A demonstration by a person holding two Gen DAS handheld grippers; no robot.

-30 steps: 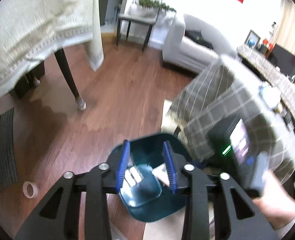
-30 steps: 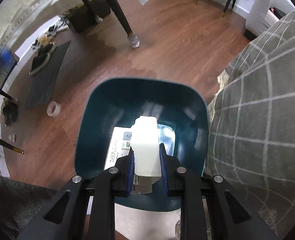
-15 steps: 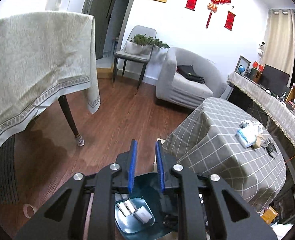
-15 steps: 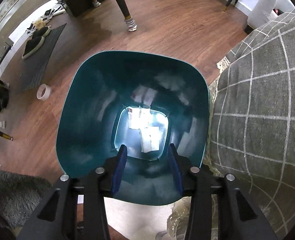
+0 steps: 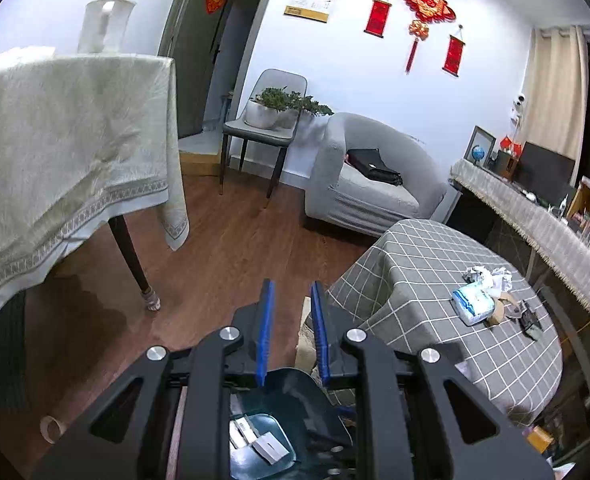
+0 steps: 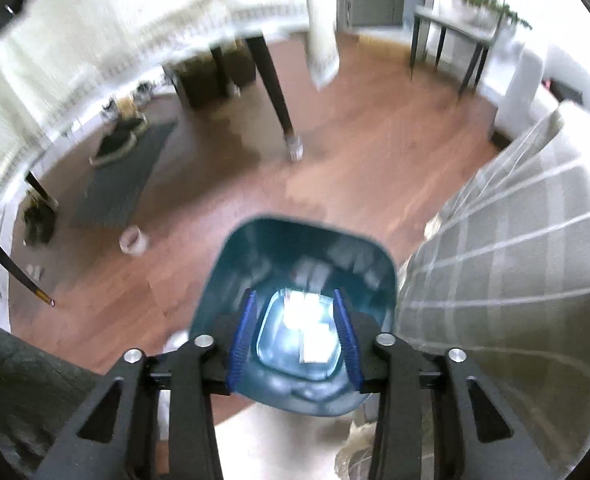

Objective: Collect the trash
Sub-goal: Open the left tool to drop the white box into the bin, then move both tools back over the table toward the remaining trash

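- Both grippers have lifted away from the teal bin (image 6: pixel 295 276) since the earlier frames; the white carton once pinched by the right gripper (image 6: pixel 297 328) now lies on the bin floor among the dropped cartons (image 5: pixel 261 442).
- Right gripper: released and empty, its jaws having just been closing on nothing.
- Left gripper (image 5: pixel 291 320): jaws a narrow gap apart, nothing between them.
- Crumpled paper (image 5: pixel 489 276) and a tissue pack (image 5: pixel 473 304) remain at 2 o'clock on the checked table (image 5: pixel 435 264); a narrow gap may shove them off the edge.
- A tape roll (image 6: pixel 133 240) at 9 o'clock could be overlooked.
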